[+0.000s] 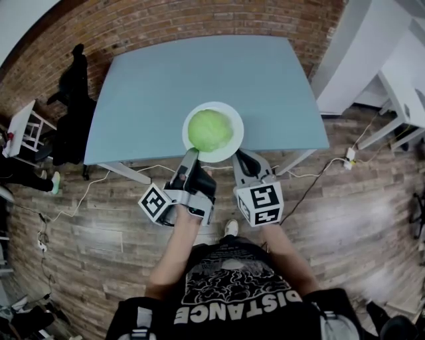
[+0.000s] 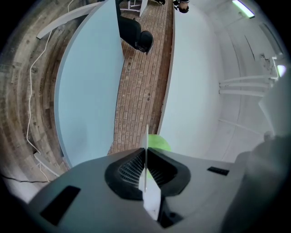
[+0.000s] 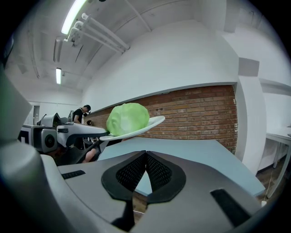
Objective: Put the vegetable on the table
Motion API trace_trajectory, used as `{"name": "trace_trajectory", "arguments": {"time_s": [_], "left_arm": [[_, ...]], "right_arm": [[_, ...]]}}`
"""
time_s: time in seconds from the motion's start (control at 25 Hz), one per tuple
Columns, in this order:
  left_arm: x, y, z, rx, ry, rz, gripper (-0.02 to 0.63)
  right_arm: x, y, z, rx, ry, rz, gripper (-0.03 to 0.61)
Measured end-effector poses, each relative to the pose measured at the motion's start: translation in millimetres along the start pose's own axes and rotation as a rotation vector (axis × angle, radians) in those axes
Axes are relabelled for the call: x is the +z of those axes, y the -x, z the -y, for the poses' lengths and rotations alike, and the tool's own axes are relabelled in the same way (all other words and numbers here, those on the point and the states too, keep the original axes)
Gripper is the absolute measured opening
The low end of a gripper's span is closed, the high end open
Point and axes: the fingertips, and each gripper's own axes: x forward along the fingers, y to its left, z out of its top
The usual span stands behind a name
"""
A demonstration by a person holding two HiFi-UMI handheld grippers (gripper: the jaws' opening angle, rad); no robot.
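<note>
A pale green round cabbage (image 1: 210, 130) lies on a white plate (image 1: 194, 114) held above the near edge of the blue table (image 1: 199, 66). My left gripper (image 1: 190, 155) is shut on the plate's near-left rim. In the left gripper view the plate (image 2: 146, 148) shows edge-on between the jaws, with the cabbage (image 2: 161, 141) peeking out behind. My right gripper (image 1: 242, 158) hangs just right of the plate, shut with nothing in it. From the right gripper (image 3: 146, 157) view, the plate (image 3: 153, 122) and cabbage (image 3: 127, 118) float tilted over the table (image 3: 195, 150), carried by the left gripper (image 3: 84, 131).
A brick wall (image 1: 199, 20) runs behind the table. White furniture (image 1: 398, 73) stands to the right, and a dark coat or bag (image 1: 73, 99) and a white stool (image 1: 23, 129) to the left. Cables (image 1: 86, 192) trail over the wooden floor. A person (image 3: 84, 112) is far back.
</note>
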Motion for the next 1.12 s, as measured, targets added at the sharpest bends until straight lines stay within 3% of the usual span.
{"name": "trace_trajectory", "arguments": {"time_s": [1.12], "left_arm": [[37.6,-42.7,-28.5,-0.006,0.015,0.039,0.015]], "right_arm": [[-0.4,-53.6,28.5,0.008,0.033,-0.013,0.008]]}}
